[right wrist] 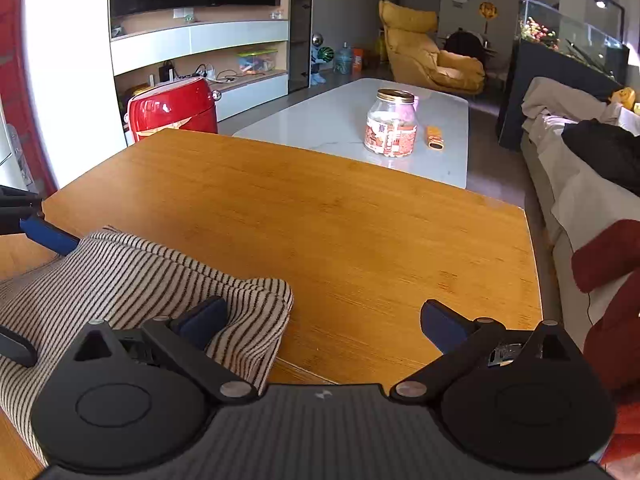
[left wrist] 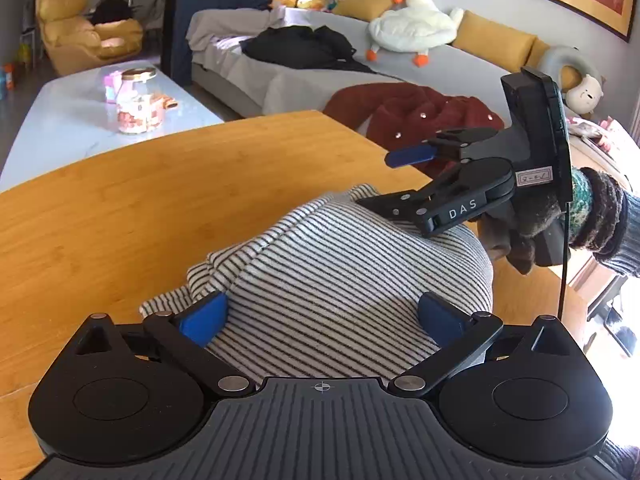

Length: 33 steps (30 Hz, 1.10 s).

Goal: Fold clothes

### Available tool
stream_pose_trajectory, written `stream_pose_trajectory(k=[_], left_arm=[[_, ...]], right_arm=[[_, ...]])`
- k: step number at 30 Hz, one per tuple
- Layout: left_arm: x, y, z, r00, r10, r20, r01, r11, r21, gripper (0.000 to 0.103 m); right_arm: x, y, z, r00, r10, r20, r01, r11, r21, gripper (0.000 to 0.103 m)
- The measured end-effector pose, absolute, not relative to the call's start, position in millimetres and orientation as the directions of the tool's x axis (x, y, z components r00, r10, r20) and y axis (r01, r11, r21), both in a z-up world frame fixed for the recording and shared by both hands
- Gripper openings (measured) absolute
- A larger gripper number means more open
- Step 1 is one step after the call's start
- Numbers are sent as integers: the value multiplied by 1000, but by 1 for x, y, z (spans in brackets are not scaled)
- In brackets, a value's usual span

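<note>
Striped garment (left wrist: 340,272) bunched in a folded heap on the wooden bench (left wrist: 120,216), near its front edge. Left claw (left wrist: 322,316) spread wide, blue pads (left wrist: 204,318) pressing on either side of the heap's near end, cloth bulging up between them but not pinched. Right claw (left wrist: 394,182) reaching in from the right in the left view, fingers apart, upper blue pad in the air, lower finger lying on top of the heap. From the right wrist, right claw (right wrist: 324,322) wide apart too, left pad (right wrist: 204,320) touching the garment's (right wrist: 120,276) rounded corner, right pad over bare bench (right wrist: 360,220). Left claw's blue pad (right wrist: 50,236) at the heap's far left edge. Beyond the bench, a jar (right wrist: 391,123) on a white coffee table (right wrist: 320,120), and a red coat (left wrist: 412,120) on the grey sofa (left wrist: 440,68)
</note>
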State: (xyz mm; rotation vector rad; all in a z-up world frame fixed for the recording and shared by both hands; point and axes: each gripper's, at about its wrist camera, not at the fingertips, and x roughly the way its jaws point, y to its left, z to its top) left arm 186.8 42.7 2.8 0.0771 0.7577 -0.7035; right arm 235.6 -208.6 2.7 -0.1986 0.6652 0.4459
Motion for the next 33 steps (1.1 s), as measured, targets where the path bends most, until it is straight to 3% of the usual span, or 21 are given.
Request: stream_pose_trajectory(k=[4,9,13,15,20,23,27,33], left_arm=[[189,40,9,555,-514,-654,596,794,-119,103],[181,43,32,628,-503,-594,603,797,-37,103],[206,36,23,611,-507,-608,595,801,-69,103],[222,39,11,571,-524,-632,580,802,-142,103],[249,63,-12,464,-610,-642,521,774,-358,103],[249,72,-18,446,-620,-645,489,773,-404,103],[234,78,-15,478,-569,-669,457,811,-364,103],[194,82,-14,487,-561,-669,418,823,-386,103]], right_arm=[[221,-214,15,717,316,-621,-409,913,-9,102],[178,-248,35,634,467,-617,-410,879,244,103],[142,-250,23,549,517,-656,-399,852,338,103],[124,-247,16,520,538,-663,-392,840,374,102],[117,-240,-5,420,675,-607,-366,738,567,79],[135,-240,-15,418,701,-578,-300,706,641,69],[168,-245,-20,473,676,-565,-248,717,651,68],[200,-230,-13,575,569,-588,-288,813,505,79]])
